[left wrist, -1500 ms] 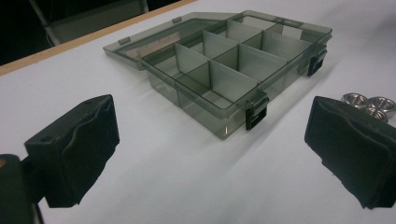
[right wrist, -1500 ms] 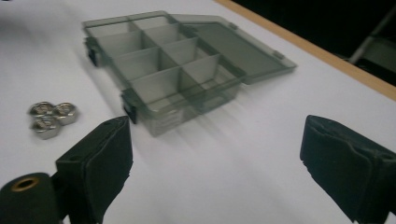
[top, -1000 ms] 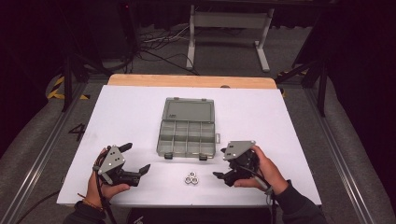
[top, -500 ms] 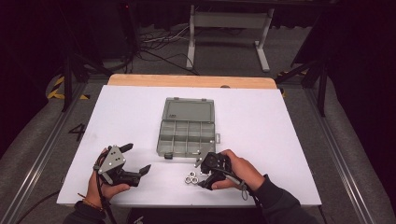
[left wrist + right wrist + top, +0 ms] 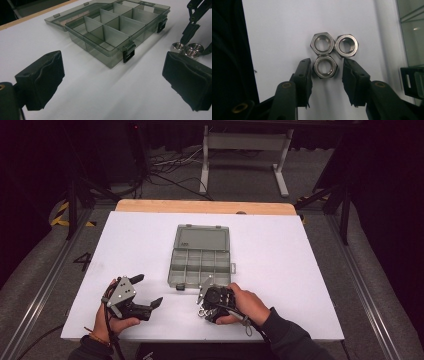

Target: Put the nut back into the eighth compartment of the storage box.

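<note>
Looks like barely started. Lower middle of the high view, the right gripper point(image 5: 325, 72) has its jaws spread around the nearest nut point(image 5: 325, 66), one of three touching nuts, not clamped yet. Left gripper point(image 5: 142, 292) sits wide open, lower left. Further up, the compartment box point(image 5: 200, 265) lies open, compartments apparently empty.

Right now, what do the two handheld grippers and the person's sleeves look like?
Both are black two-jaw tools. The left gripper carries a grey three-cornered plate with small holes on top; its jaws end in blocky black padded pads. The right gripper has slimmer black jaws with brass-coloured pivot pins, a thin cable trailing behind. Dark sleeves cover both forearms.
</note>
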Demonstrator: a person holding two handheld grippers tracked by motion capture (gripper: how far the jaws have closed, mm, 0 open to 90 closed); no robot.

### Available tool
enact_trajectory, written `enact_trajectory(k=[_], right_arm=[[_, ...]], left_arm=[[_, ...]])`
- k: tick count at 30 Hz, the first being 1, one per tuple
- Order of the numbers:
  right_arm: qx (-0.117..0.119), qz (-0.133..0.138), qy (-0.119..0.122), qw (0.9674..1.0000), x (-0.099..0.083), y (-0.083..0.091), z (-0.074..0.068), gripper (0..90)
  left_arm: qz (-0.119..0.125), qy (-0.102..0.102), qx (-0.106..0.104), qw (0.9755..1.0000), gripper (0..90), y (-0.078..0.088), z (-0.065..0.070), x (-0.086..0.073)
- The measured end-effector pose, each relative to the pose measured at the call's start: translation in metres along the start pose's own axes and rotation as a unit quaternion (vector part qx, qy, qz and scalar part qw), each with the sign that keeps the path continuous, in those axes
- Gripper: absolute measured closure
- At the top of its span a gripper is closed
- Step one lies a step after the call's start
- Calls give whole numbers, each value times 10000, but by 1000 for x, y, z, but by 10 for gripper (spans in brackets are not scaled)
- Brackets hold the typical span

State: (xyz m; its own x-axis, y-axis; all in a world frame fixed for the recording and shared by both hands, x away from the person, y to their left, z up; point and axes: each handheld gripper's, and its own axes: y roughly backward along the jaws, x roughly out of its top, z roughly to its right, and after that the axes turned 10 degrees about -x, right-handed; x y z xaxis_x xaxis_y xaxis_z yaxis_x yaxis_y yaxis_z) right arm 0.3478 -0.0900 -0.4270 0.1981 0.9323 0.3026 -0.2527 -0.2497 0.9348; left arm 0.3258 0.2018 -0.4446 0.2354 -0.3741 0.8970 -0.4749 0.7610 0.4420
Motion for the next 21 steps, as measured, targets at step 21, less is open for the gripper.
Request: enact_trajectory(k=[21], right_arm=[[13, 249, 65, 9997, -14, 16, 12, 705]], left_arm=[[16, -59, 15, 10000, 44, 1, 1, 0]])
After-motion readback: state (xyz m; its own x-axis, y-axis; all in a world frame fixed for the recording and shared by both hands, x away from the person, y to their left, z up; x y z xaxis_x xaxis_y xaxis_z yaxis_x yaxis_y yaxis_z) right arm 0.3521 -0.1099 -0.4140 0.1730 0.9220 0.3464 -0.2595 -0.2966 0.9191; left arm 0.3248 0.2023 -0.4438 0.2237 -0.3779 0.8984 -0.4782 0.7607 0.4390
